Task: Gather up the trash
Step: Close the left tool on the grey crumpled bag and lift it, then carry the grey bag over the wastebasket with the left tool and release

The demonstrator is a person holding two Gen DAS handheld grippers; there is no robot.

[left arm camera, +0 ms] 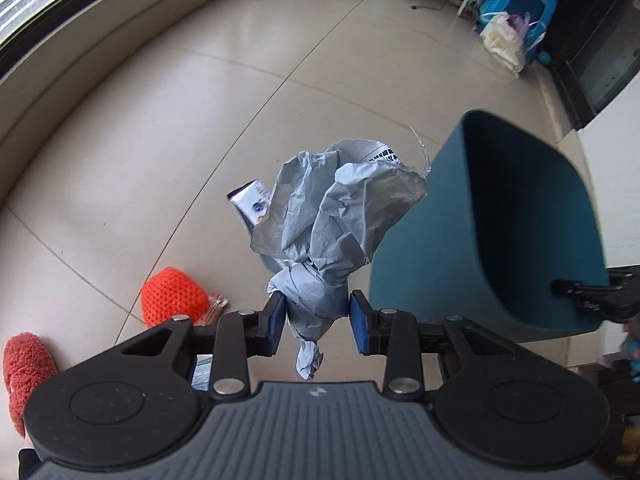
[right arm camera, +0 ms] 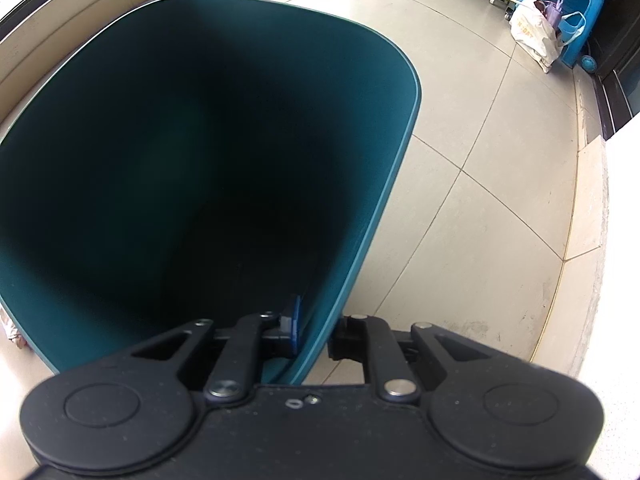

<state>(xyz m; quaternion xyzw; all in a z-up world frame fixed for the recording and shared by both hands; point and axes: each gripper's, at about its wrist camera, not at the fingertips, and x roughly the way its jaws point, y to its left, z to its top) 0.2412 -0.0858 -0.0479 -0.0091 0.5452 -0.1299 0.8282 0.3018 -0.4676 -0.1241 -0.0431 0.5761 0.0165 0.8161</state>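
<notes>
My left gripper [left arm camera: 317, 312] is shut on a crumpled grey plastic bag [left arm camera: 336, 208] and holds it above the floor, just left of the teal trash bin [left arm camera: 420, 272]. A small purple and white box [left arm camera: 250, 200] lies on the floor behind the bag. My right gripper [right arm camera: 318, 330] is shut on the teal trash bin's rim [right arm camera: 360, 248], one finger inside and one outside. The bin is tilted with its dark inside open toward the right wrist camera. The right gripper also shows at the bin's edge in the left wrist view [left arm camera: 588, 292].
An orange knitted item [left arm camera: 174, 294] and a red fuzzy item [left arm camera: 24, 372] lie on the beige tiled floor at the lower left. A white bag [left arm camera: 502, 42] leans on a blue stool [left arm camera: 520, 4] at the far right. A window wall [left arm camera: 60, 40] runs along the left.
</notes>
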